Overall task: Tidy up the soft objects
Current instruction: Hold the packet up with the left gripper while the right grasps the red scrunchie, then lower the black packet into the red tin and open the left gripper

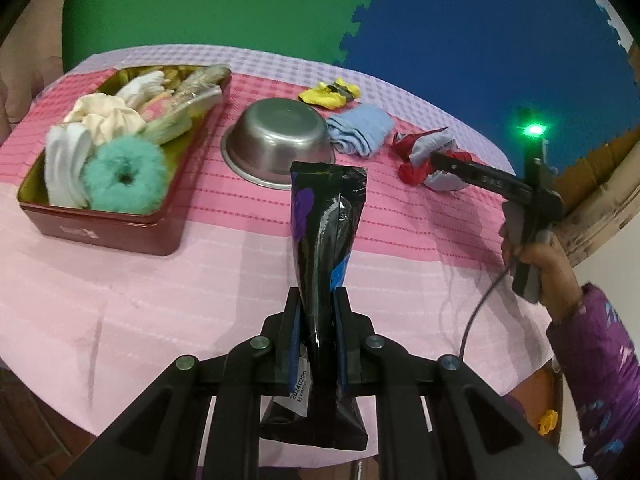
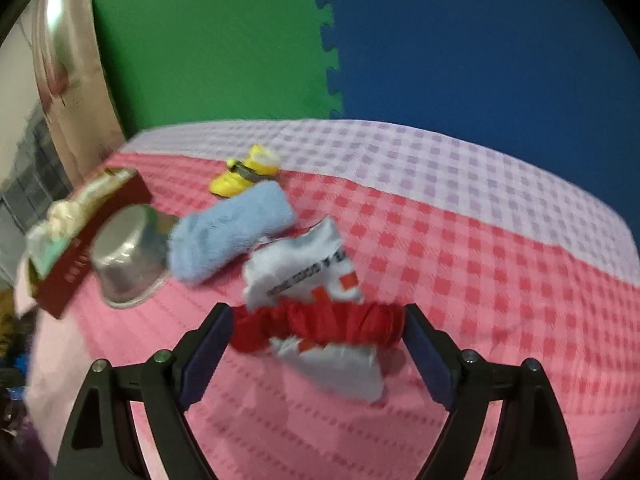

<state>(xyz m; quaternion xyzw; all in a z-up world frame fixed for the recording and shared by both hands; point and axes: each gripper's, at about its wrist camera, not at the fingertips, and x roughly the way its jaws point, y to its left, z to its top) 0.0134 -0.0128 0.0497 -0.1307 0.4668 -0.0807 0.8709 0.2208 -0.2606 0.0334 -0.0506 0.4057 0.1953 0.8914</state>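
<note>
The left gripper (image 1: 318, 300) clamps a black foil pouch (image 1: 326, 220) upright above the pink checked tablecloth (image 1: 160, 300). The right gripper (image 2: 318, 336) stands wide apart around a red-and-white scrunchie (image 2: 316, 312), its pads at the fabric's ends; whether they press is unclear. Beyond lie a blue cloth (image 2: 230, 236), a steel bowl (image 1: 276, 142), a yellow toy shoe (image 2: 244, 170) and a filled tin (image 1: 100, 224).
</note>
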